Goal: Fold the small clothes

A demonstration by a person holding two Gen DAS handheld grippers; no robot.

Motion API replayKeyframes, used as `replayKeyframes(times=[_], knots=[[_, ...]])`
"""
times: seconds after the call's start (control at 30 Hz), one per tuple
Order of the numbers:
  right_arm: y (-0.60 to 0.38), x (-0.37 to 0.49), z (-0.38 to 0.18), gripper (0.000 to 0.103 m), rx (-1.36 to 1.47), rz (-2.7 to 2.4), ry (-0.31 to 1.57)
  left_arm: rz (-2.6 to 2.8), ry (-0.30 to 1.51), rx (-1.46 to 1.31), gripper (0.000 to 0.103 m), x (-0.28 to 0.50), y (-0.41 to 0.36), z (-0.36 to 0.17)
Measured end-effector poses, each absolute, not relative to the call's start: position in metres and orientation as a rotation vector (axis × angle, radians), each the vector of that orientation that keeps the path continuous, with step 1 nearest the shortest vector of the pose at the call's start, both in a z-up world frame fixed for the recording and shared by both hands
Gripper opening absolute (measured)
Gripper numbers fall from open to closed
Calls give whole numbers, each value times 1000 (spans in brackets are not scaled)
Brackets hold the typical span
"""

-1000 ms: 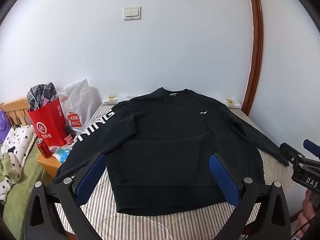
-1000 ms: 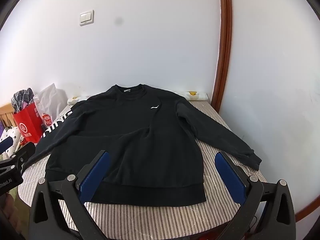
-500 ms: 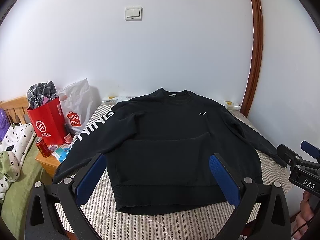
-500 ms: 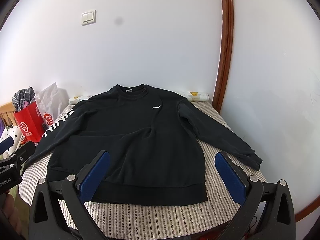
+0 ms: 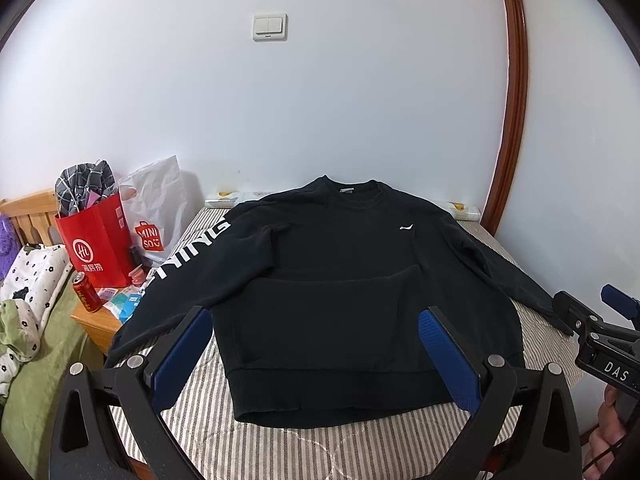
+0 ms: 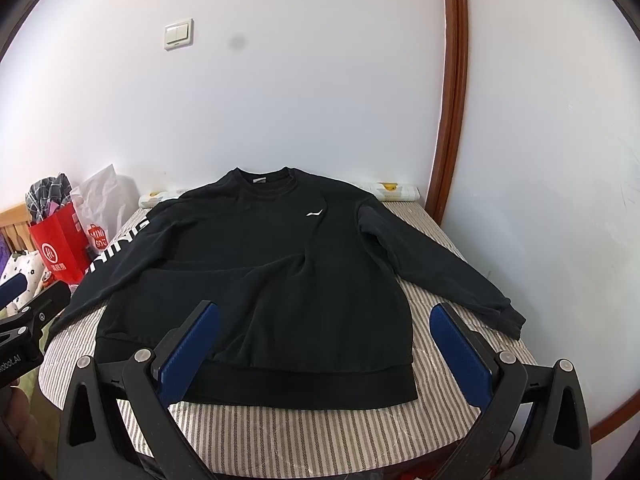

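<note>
Blue pads frame my view: my left gripper [image 5: 316, 350] and right gripper [image 6: 324, 346] both hang with jaws wide apart, empty, short of the hem. Over the last second I've barely shifted, so no fold has begun. Beyond them the black sweatshirt [image 5: 340, 280] lies flat, front up, sleeves spread, on the striped bed [image 6: 320, 424]. Farther left stands a red bag [image 5: 98, 240].

My right hand-held gripper [image 5: 600, 320] is cut by the left view's 3 o'clock edge. My left hand-held gripper [image 6: 24, 312] is cut at the right view's 9 o'clock edge. The red can [image 5: 85, 293] bears illegible print.
</note>
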State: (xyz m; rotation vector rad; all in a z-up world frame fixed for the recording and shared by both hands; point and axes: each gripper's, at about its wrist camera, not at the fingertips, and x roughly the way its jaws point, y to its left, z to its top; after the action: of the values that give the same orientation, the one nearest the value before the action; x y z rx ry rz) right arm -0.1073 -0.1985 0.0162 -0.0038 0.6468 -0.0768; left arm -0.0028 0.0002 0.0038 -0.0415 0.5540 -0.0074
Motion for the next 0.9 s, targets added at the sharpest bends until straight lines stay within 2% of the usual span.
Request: replayKeyframes(times=[0.9], knots=[[-196,-109,12,103,-5,-71,648,-1,549,-53,103,-6,6,4]])
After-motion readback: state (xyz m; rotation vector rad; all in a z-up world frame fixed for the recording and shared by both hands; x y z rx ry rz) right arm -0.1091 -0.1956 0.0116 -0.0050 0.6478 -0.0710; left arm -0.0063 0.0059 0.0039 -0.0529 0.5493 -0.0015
